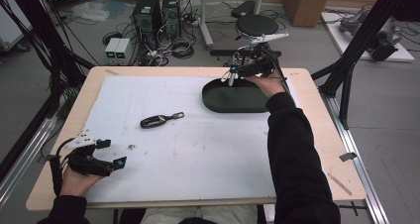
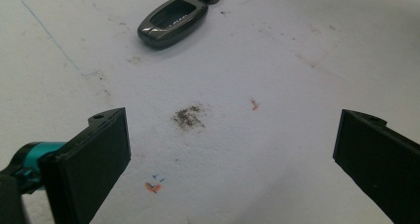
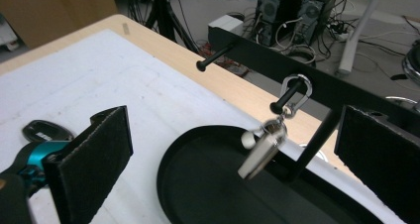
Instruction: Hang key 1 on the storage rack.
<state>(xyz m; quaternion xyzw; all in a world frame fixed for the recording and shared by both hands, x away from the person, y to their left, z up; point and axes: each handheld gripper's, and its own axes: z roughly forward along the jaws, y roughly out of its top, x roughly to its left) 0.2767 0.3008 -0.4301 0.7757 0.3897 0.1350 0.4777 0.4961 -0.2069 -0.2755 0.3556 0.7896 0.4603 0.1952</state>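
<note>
Right gripper view has the right gripper [image 3: 230, 149] with its two black padded jaws spread wide, holding nothing. Between them, at about 1 o'clock, a silver metal keychain with a clip ring [image 3: 271, 135] hangs on the nearer peg of a black bar rack [image 3: 317, 80]. Its ring is looped over the peg, and the body dangles tilted above the black oval tray [image 3: 198, 184]. Whether it touches the tray I cannot tell, since it is blurred. A second, bare peg sticks out at 11 o'clock.

From the high view, the right gripper [image 1: 233, 75] sits at the tray's [image 1: 218, 102] far edge, toward 1 o'clock on the white mat [image 1: 198, 144].

The left gripper [image 1: 113, 153] rests at 8 o'clock on the mat, its jaws also wide apart and empty (nothing touches them). In the left gripper view, its jaws [image 2: 230, 149] frame bare mat with a grey smudge [image 2: 188, 116]. The dark grey oval car key fob [image 2: 172, 20] lies well ahead at 11 o'clock, its strap end cut off by the top edge. In the high view the fob [image 1: 157, 120] lies near the mat's centre, well apart from both grippers.
</note>
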